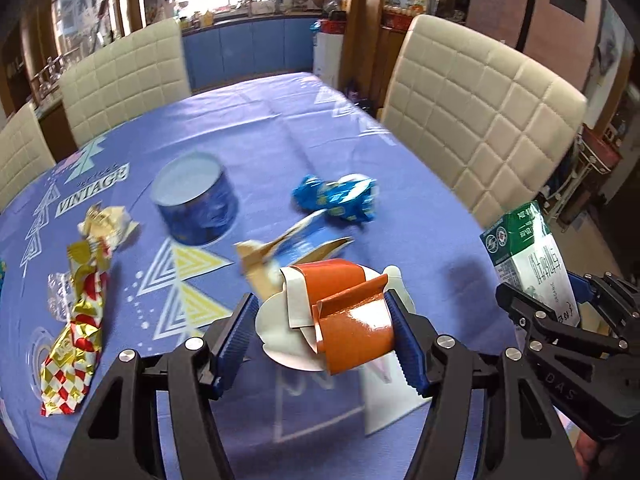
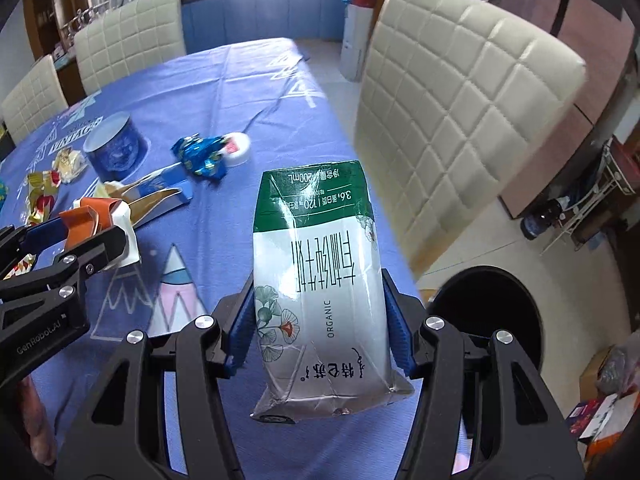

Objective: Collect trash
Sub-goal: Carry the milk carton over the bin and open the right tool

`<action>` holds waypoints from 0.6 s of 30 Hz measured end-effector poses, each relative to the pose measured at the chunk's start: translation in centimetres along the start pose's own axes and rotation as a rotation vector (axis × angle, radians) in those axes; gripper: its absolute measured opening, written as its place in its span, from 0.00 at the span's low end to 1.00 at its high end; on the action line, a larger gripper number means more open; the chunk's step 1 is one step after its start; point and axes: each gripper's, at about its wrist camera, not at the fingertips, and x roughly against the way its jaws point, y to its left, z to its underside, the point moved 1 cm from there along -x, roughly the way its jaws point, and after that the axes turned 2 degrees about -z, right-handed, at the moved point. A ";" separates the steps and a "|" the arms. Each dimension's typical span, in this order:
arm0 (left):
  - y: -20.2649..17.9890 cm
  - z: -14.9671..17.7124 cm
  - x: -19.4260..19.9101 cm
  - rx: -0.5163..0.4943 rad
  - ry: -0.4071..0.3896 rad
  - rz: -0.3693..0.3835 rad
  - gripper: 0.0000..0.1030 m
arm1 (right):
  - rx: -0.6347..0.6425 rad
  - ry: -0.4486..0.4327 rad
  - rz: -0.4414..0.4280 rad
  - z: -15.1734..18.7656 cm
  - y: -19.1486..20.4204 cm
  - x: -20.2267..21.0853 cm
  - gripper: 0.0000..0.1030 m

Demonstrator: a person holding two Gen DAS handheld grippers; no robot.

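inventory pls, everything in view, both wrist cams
milk carton: 1, green and white, in right gripper
crushed paper cup: 1, orange and white, in left gripper
round tin: 1, blue, table centre
crumpled wrapper: 1, blue, right of tin
flattened box: 1, blue and tan, mid-table
foil wrapper: 1, gold and red, table left
wrapper: 1, cream, left of tin
tablecloth: 1, blue
chairs: 3, cream
bin: 1, black, floor right
left gripper: shut
right gripper: shut
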 end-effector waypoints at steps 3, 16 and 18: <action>-3.0 -0.5 0.8 -0.046 -0.025 0.040 0.60 | -0.034 -0.015 0.038 0.3 -2.5 1.2 0.56; -12.1 -1.3 2.3 -0.178 -0.075 0.142 0.60 | -0.175 -0.037 0.172 2.1 -12.1 4.1 0.56; -12.9 -1.3 2.2 -0.190 -0.075 0.148 0.60 | -0.187 -0.035 0.186 2.3 -13.1 4.1 0.56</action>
